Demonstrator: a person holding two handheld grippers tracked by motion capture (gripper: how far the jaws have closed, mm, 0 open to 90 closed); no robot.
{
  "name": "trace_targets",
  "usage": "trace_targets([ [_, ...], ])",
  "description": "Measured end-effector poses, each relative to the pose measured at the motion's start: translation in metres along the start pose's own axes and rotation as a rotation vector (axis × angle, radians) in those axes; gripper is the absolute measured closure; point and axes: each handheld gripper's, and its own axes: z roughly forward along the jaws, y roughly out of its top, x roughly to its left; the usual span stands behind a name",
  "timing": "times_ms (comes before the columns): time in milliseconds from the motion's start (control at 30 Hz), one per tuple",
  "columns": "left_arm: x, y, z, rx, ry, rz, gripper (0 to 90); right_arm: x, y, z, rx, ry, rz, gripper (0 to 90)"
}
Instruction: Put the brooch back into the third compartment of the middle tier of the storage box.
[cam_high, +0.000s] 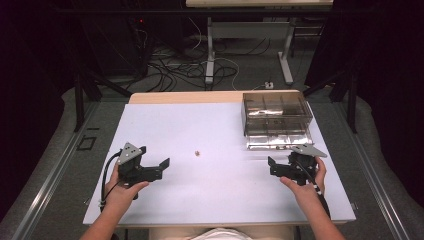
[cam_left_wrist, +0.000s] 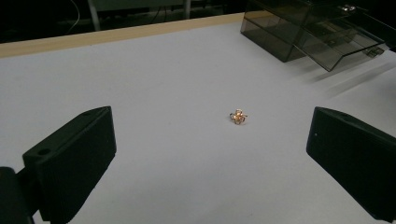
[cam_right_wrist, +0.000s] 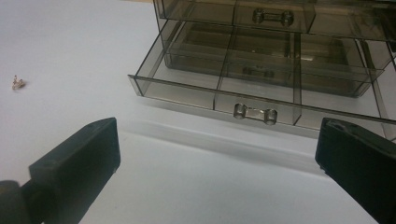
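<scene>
A: Where does the small gold trinket (cam_high: 198, 152) lie?

B: On the white worktop (cam_high: 215, 195), out in the open middle, roughly between the two hands and a little farther from the person than either. In the left gripper view it sits ahead of the jaws, nearer the right one, touching neither. It looks like a little flower-shaped piece of jewellery, though it is too small to say more.

A: And the left tongs (cam_high: 152, 162)?

B: Spread wide, gripping nothing. They hover low at the left of the worktop, held in the person's left hand (cam_high: 122, 189), jaws pointing toward the middle.

A: The right tongs (cam_high: 280, 167)?

B: Also wide apart and empty, held in the right hand (cam_high: 305, 186) at the right side, just in front of the smoky clear drawer box (cam_high: 276, 112).

A: How does that box stand?

B: At the far right corner of the worktop. Its lower drawer (cam_right_wrist: 261, 95) is pulled out toward the person; the right gripper view shows the dividers inside it and the clear handle (cam_right_wrist: 255, 113) on its front, which lies between the jaws but beyond them.

A: Is the trinket near the box?

B: No, well apart, to its left.
</scene>
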Motion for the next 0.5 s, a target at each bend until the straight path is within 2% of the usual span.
trace_targets([
  [200, 0.0, -0.001, -0.002, 0.006, 0.012, -0.005, 1.7, 0.006, 0.006, 0.003, 0.027, 0.004, -0.012, 0.0],
  [267, 0.001, 0.0, -0.003, 0.009, 0.016, 0.009, 1.7, 0.007, 0.007, 0.004, 0.028, 0.003, -0.015, 0.0],
  [333, 0.001, -0.001, -0.003, 0.008, 0.016, 0.009, 1.7, 0.012, 0.01, 0.005, 0.04, 0.026, -0.007, 0.0],
  [500, 0.001, -0.001, -0.004, 0.0, 0.017, 0.004, 1.7, 0.02, 0.019, 0.01, 0.065, 0.07, -0.024, 0.1],
])
